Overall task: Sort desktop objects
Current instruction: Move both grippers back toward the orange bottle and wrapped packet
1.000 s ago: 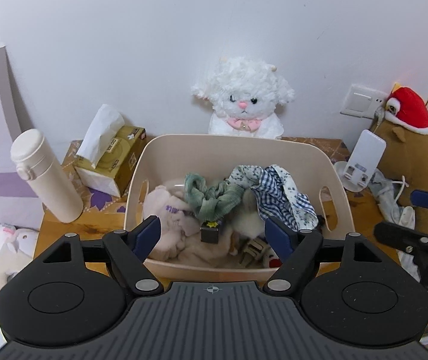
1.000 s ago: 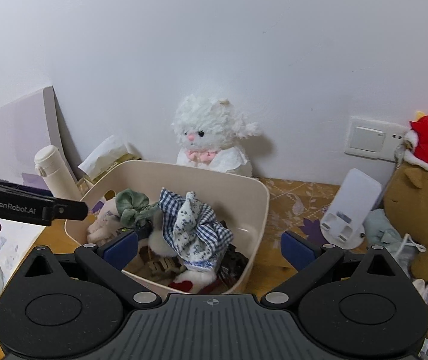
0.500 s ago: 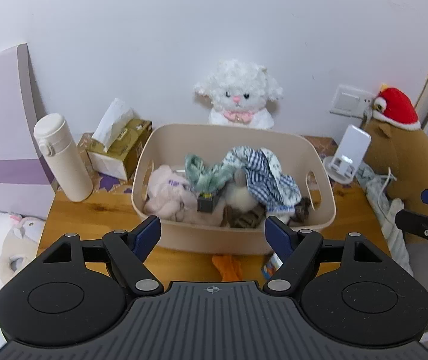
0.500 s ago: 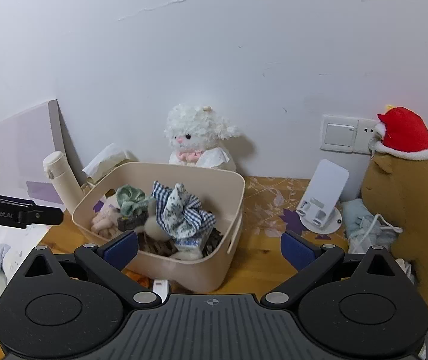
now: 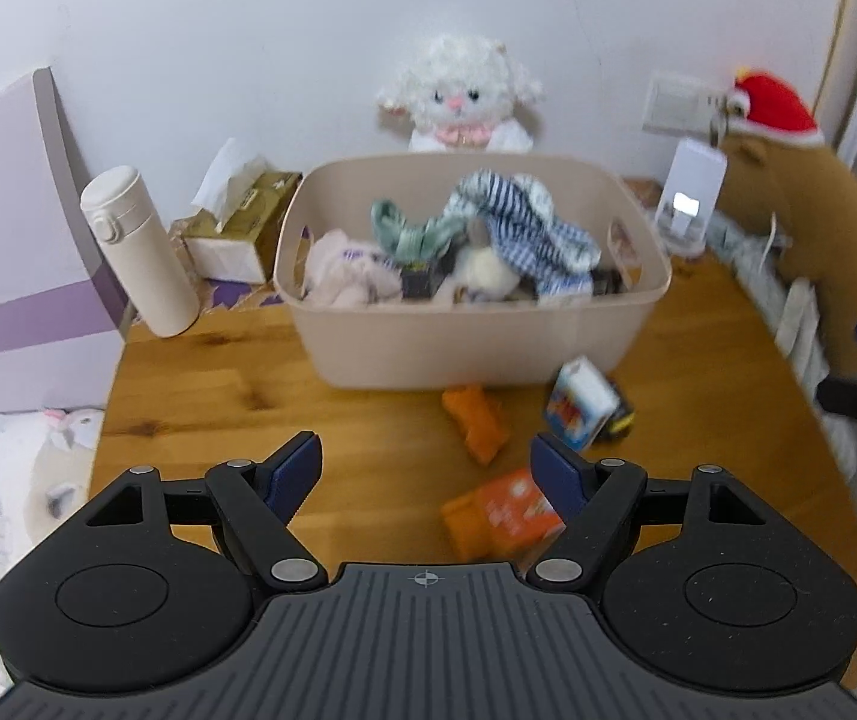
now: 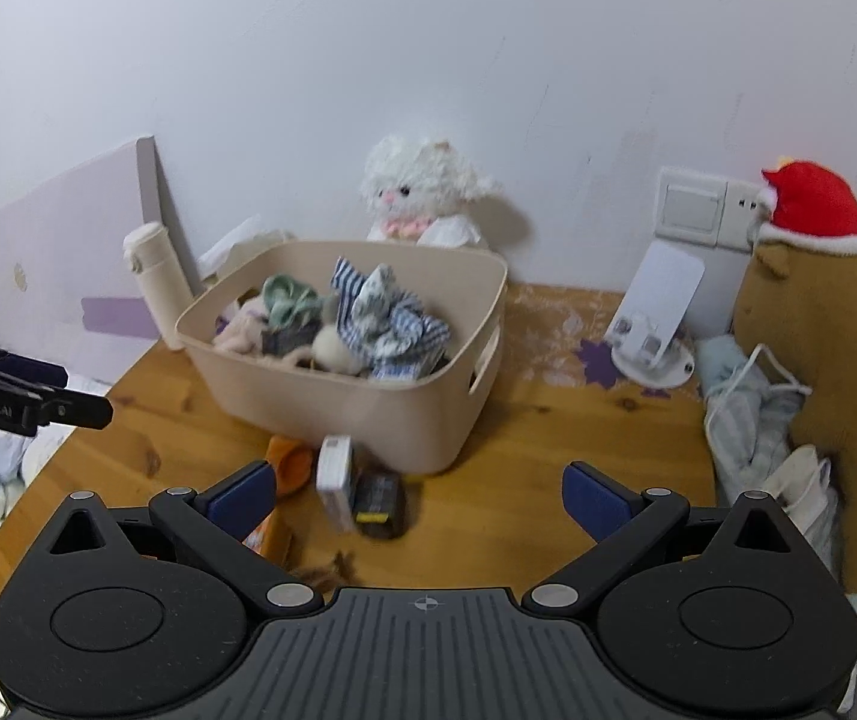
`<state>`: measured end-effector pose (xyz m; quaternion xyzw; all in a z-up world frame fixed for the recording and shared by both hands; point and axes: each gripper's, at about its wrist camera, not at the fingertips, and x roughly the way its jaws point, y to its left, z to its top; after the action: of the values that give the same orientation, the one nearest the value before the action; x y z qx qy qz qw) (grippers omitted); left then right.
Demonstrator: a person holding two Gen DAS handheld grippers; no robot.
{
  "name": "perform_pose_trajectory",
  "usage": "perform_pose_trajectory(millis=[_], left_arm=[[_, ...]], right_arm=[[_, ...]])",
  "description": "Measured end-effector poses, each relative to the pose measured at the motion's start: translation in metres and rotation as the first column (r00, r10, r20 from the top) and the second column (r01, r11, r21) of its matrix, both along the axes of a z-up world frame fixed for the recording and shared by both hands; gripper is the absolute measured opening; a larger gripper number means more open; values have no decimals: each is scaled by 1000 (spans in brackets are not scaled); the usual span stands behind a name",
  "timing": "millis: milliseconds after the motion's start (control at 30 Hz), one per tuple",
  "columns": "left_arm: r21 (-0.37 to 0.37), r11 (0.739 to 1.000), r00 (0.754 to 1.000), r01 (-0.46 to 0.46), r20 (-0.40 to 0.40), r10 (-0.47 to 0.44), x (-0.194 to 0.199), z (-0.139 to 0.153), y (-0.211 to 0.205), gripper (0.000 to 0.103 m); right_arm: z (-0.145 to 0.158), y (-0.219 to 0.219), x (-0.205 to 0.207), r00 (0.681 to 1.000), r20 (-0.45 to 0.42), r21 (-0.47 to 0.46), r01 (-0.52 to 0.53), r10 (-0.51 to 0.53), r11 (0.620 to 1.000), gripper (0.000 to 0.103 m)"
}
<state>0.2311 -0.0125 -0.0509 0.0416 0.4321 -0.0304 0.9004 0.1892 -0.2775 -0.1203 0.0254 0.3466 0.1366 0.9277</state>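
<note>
Picking up the loose things in front of the beige plastic bin (image 5: pixel 470 336) looks like my next job, so I would go slowly and take one thing at a time. My left gripper (image 5: pixel 425 468) hangs above the wooden worktop (image 5: pixel 200 384) with its blue-tipped fingers (image 5: pixel 293 471) spread wide and nothing between them. My right gripper (image 6: pixel 419 489) is the same, wide open and holding nothing. The closest thing to the left gripper is a flat orange packet (image 5: pixel 500 519), lying just by its right finger. I think I should lower the left gripper straight down over it and squeeze gently, because it looks thin and shiny and could slip. A little farther off lies a soft orange lump (image 5: pixel 476 423), maybe a toy; it is blurry, so I cannot tell. Beside that sits a small white and blue carton (image 5: pixel 578 408) with hard corners, leaning on a dark little box (image 6: pixel 377 495) with a yellow stripe. Boxes like these should be easy to pinch on their flat sides. The bin already holds floppy stuff, like a blue checked cloth (image 5: pixel 524 228) and a green cloth scrunchie (image 5: pixel 407 231), piled high, so I would drop new things into a gap and not press down. A tall cream bottle (image 5: pixel 140 252) stands well to the left of the bin, smooth and round, and could tip if bumped.
</note>
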Motion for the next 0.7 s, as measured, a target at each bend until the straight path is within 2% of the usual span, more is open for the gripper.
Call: perform_pose_trajectory(millis=[167,400,700], left_arm=[[41,998,999,39,-37,-37,-15,-21,1,78],[25,997,992,79,-104,-76,-28,-50,10,78],[61,982,972,180,-162,-168,-32,-85,9,78]], right_arm=[[-20,8,-11,1000,-19,-25,-22,22,999,103],[-49,20,-23,995,-86,-43,-63,59,997,103],[-88,45,-32,979,-170,-37,-123,115,992,103]])
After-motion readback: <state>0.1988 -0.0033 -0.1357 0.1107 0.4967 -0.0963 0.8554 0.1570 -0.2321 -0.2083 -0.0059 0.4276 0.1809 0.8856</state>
